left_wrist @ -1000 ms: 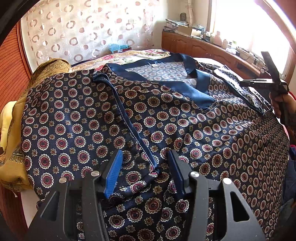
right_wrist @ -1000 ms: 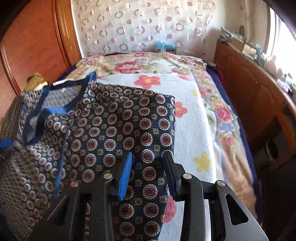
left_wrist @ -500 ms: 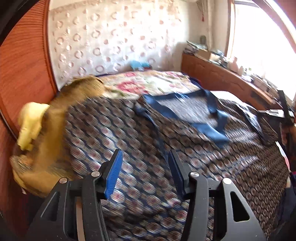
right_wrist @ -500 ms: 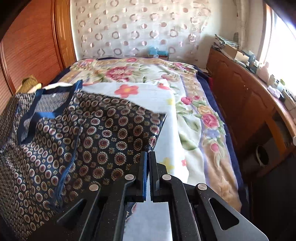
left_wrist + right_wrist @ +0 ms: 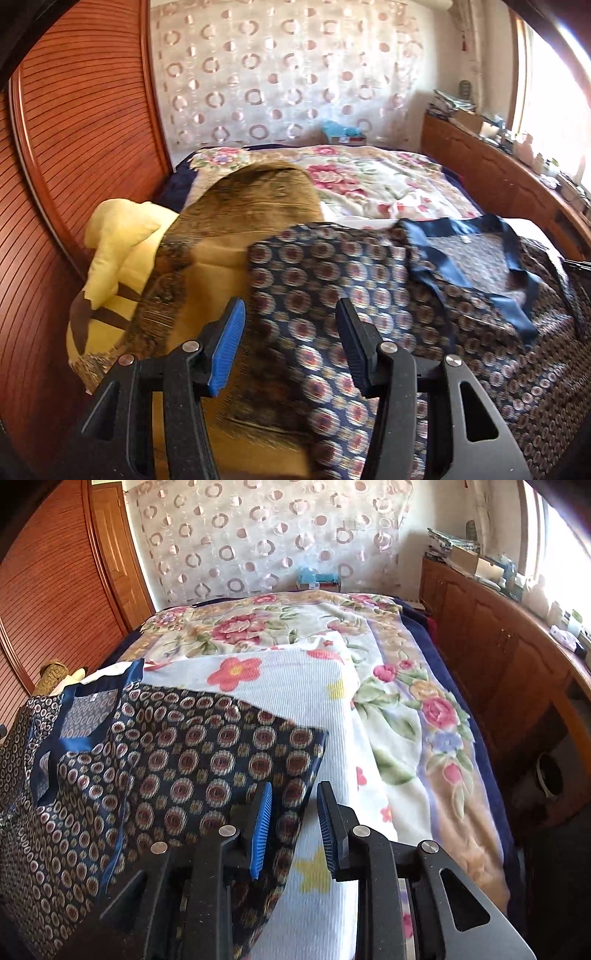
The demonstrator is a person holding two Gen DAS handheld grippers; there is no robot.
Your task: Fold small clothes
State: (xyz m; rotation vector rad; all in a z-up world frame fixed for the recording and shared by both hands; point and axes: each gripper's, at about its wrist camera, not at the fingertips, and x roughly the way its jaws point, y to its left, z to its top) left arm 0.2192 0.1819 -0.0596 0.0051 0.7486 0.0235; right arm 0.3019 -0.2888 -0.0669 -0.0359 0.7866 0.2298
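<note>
A navy shirt with round medallion print and blue neck trim [image 5: 388, 288] lies spread on the bed; it also shows in the right wrist view [image 5: 166, 768]. My left gripper [image 5: 290, 343] is open and empty, above the shirt's left edge beside a mustard patterned cloth [image 5: 229, 236]. My right gripper [image 5: 294, 823] is open and empty, just above the shirt's right edge, where it meets a white flowered blanket [image 5: 306, 686].
A yellow plush toy [image 5: 118, 251] sits at the bed's left edge by the wooden wardrobe [image 5: 74, 147]. A floral bedspread [image 5: 406, 709] covers the bed. A wooden cabinet [image 5: 498, 657] with clutter runs along the right, under the window.
My right gripper shut at the shirt's right edge half a second ago and has opened again. My left gripper swung left, from over the shirt's middle to its left edge.
</note>
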